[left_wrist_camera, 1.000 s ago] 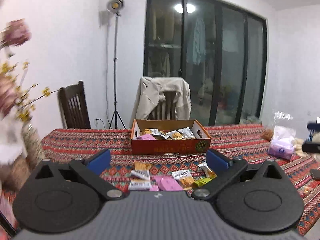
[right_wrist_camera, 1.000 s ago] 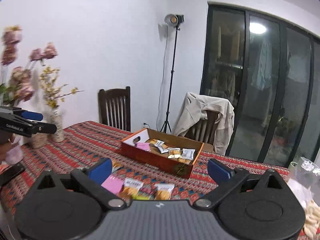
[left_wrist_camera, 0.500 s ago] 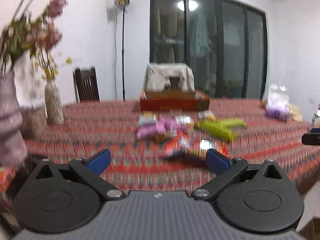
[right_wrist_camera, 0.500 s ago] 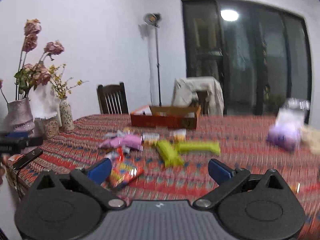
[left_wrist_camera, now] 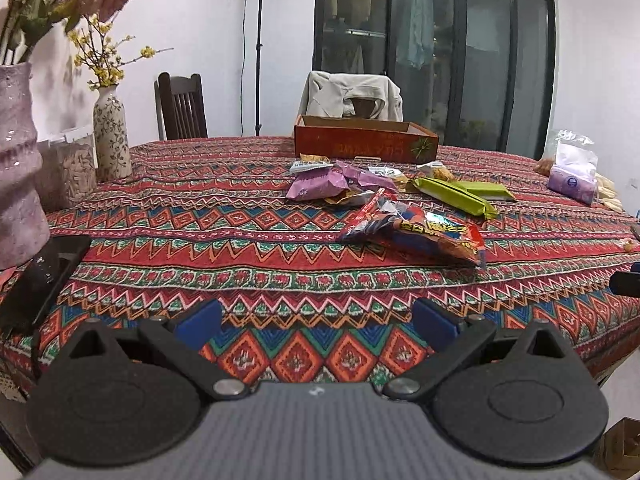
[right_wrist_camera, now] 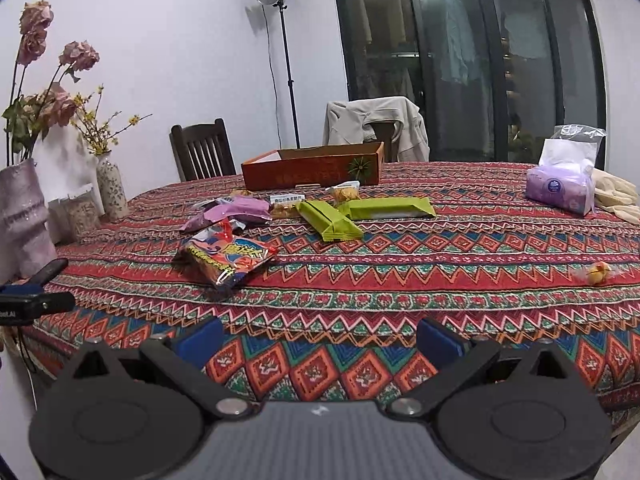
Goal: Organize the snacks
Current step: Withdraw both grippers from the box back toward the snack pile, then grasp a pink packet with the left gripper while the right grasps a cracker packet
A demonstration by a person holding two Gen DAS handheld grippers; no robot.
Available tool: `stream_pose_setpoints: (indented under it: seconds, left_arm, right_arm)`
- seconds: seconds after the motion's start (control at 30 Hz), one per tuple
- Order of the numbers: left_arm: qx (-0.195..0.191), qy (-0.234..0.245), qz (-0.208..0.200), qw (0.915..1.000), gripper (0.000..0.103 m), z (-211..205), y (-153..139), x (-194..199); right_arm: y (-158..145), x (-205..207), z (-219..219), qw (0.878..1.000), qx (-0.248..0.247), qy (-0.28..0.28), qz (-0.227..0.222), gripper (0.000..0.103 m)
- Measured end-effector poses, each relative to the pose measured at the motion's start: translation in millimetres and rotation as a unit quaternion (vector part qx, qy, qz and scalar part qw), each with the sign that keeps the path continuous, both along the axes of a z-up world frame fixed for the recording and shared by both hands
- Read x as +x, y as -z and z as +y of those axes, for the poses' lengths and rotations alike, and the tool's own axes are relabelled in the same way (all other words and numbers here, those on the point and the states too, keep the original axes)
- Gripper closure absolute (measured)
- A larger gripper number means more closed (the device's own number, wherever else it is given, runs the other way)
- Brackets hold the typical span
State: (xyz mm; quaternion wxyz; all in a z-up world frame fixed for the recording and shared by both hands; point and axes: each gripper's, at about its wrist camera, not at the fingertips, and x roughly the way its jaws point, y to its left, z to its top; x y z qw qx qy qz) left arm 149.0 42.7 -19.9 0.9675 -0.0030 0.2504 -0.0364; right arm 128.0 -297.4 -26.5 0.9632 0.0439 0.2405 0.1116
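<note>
1. Both grippers hang low at the table's (left_wrist_camera: 168,216) near edge, the left gripper (left_wrist_camera: 318,320) and the right gripper (right_wrist_camera: 320,334) each with fingers spread wide and empty, probably readying a first pick.
2. The red snack bag (left_wrist_camera: 420,232) lies nearest, ahead of both; purple packets (left_wrist_camera: 320,186) and green packs (right_wrist_camera: 340,218) sit beyond, before the cardboard box (right_wrist_camera: 312,170).
</note>
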Motion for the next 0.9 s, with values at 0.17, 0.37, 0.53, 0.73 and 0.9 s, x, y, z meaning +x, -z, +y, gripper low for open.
stream_pose_setpoints:
  seconds: [0.17, 0.37, 0.53, 0.73, 0.9]
  left_arm:
    - [-0.006, 0.001, 0.008, 0.9999, 0.000, -2.3, -5.4, 29.2]
    - [-0.018, -0.007, 0.019, 0.9996, 0.000, -0.7, -15.1, 83.6]
    - [-0.021, -0.008, 0.027, 0.9994, 0.000, 0.0, -18.3, 139.1]
    - [-0.024, -0.002, 0.040, 0.9989, 0.000, -5.5, -12.3, 208.2]
    - [-0.018, 0.013, 0.055, 0.9983, 0.000, -13.0, -2.4, 260.9]
  right_arm:
    - [-1.0, 22.9, 3.7, 1.000, 0.004, -0.002, 0.010, 0.000]
    - [-8.9, 65.4, 6.7, 1.000, 0.010, -0.004, 0.014, 0.000]
    - [-17.4, 114.9, 8.7, 1.000, 0.013, -0.003, 0.011, 0.000]
    - [-20.9, 184.6, 18.0, 1.000, -0.005, -0.016, 0.016, 0.002]
    - [-19.8, 251.1, 21.8, 0.999, -0.013, -0.029, 0.027, 0.007]
